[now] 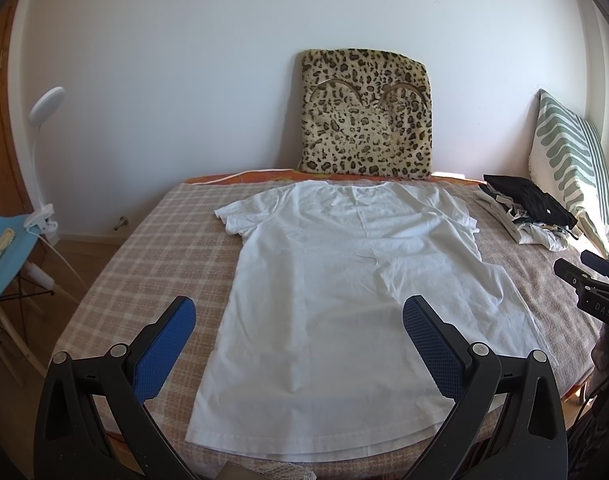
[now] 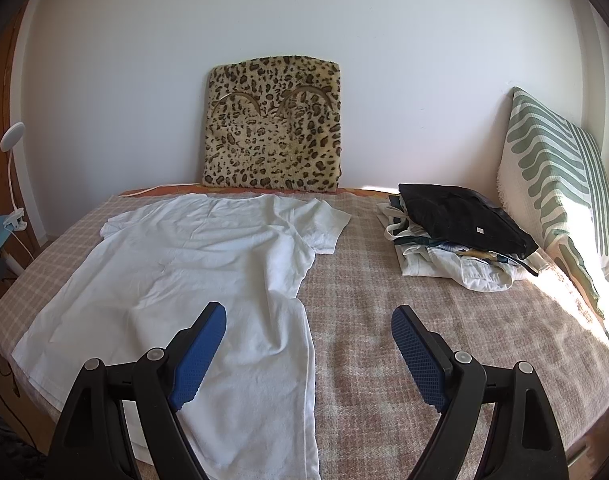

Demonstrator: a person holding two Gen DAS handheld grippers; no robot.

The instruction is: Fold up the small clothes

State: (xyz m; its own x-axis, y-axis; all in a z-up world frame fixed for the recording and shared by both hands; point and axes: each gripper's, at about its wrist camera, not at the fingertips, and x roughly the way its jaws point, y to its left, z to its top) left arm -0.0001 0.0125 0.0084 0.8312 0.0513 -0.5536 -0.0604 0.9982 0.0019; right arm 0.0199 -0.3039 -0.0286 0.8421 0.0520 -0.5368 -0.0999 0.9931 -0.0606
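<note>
A white T-shirt (image 1: 336, 288) lies spread flat on the checked bedspread (image 1: 144, 256), neck toward the wall, hem near me. My left gripper (image 1: 300, 316) hovers open above its lower half, blue pads wide apart with nothing between them. In the right wrist view the same T-shirt (image 2: 192, 280) fills the left side. My right gripper (image 2: 308, 320) stands open over the shirt's right edge, its left finger above the cloth and its right finger above the bedspread (image 2: 424, 288). The right gripper's black frame (image 1: 592, 284) shows at the right edge of the left wrist view.
A pile of clothes topped by a black garment (image 2: 460, 216) sits at the back right of the bed. A leopard-print cushion (image 2: 276, 140) leans on the wall. A green-striped pillow (image 2: 556, 184) stands at the right. A blue chair (image 1: 8, 248) and clip lamp (image 1: 44, 108) are left of the bed.
</note>
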